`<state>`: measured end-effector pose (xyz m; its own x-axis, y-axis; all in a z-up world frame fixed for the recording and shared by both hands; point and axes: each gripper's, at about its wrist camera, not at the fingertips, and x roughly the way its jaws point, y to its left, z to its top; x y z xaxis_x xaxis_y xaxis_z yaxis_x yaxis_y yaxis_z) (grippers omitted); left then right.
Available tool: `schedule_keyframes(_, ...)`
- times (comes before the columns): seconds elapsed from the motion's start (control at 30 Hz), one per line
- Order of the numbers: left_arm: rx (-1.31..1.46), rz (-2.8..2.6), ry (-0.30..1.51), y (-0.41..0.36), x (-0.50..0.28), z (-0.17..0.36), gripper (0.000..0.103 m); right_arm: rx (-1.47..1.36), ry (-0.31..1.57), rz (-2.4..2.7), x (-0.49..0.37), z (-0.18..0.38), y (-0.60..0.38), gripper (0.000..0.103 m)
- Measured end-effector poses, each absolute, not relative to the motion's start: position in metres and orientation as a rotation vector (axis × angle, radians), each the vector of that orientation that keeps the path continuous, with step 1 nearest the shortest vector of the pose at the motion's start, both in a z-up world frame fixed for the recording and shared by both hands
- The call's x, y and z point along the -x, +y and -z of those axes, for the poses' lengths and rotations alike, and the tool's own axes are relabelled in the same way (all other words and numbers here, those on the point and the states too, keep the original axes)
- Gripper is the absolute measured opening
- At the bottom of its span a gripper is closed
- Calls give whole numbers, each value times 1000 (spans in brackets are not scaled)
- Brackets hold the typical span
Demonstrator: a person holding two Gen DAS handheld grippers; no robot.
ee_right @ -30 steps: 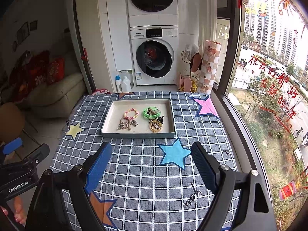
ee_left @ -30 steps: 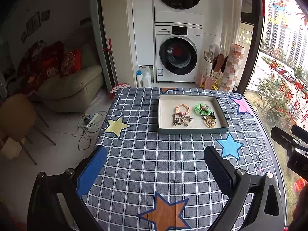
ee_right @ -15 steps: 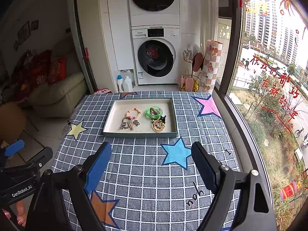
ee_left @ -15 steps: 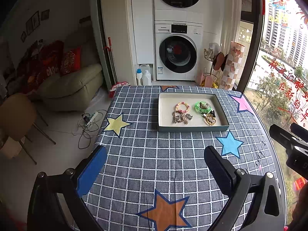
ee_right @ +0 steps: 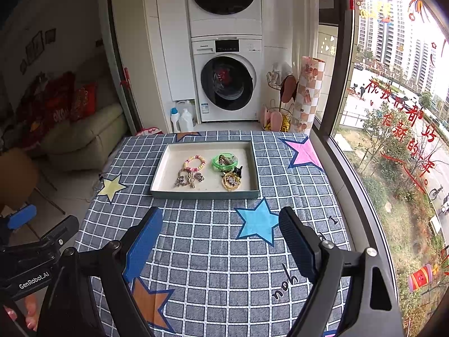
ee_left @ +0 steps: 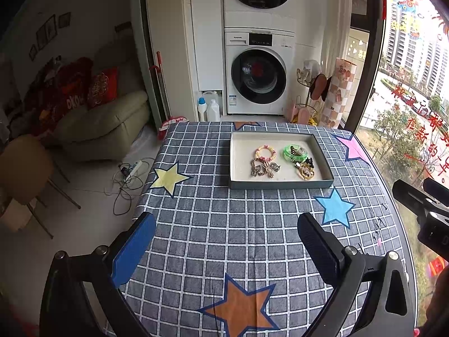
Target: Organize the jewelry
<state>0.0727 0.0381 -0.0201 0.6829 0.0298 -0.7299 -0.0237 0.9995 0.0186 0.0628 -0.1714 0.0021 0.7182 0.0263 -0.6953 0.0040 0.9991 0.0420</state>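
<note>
Both tools are held above the near part of the counter, each with its jaws spread wide and nothing between them: the left tool sits toward 7 o'clock of the cloth, the right tool toward 5 o'clock. All jewelry in view lies inside the tray, which stands at 12 o'clock on the counter, well apart from both tools. Within the tray, the bead bracelet lies near centre, the silver piece just beside it at 6 o'clock, the green bangle at 2 o'clock with a dark clip inside its ring, and the gold piece at 4 o'clock, touching a small black clip. No jewelry shows on the cloth outside the tray. Status: the pieces are gathered in one container, in loose groups, with some overlap on the right side. This arrangement fits either a collection awaiting sorting or a finished gathering into the tray; the views do not settle which. No separate box or compartments are visible.
</note>
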Motion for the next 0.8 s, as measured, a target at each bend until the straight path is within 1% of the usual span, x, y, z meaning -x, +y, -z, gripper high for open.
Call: schedule_keyframes(0.8,-12,-31,825,38,-72,22,103,-42,776,-20,-60,1,-171,87)
